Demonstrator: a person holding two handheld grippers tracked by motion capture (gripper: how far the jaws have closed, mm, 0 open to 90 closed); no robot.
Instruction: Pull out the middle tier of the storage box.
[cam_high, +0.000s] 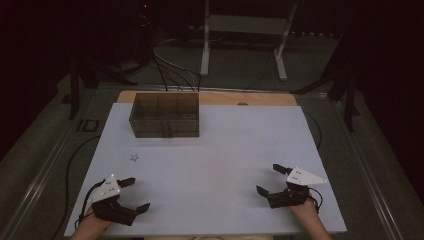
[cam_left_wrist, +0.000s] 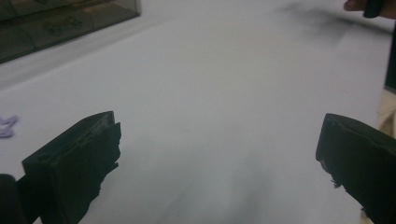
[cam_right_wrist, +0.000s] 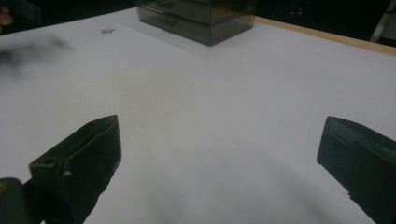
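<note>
Your left gripper (cam_high: 136, 194) and right gripper (cam_high: 271, 179) were black, each topped by a pale three-cornered plate with small dots, trailing black cables.

small purple star (cam_high: 134, 158) | flat on the white bench sheet, left half, nearer the left gripper (cam_high: 135, 195) than the right | well apart from its wide-spread jaws | smoky clear compartment box (cam_high: 165, 116) | upright at the far edge, beyond the star
</note>
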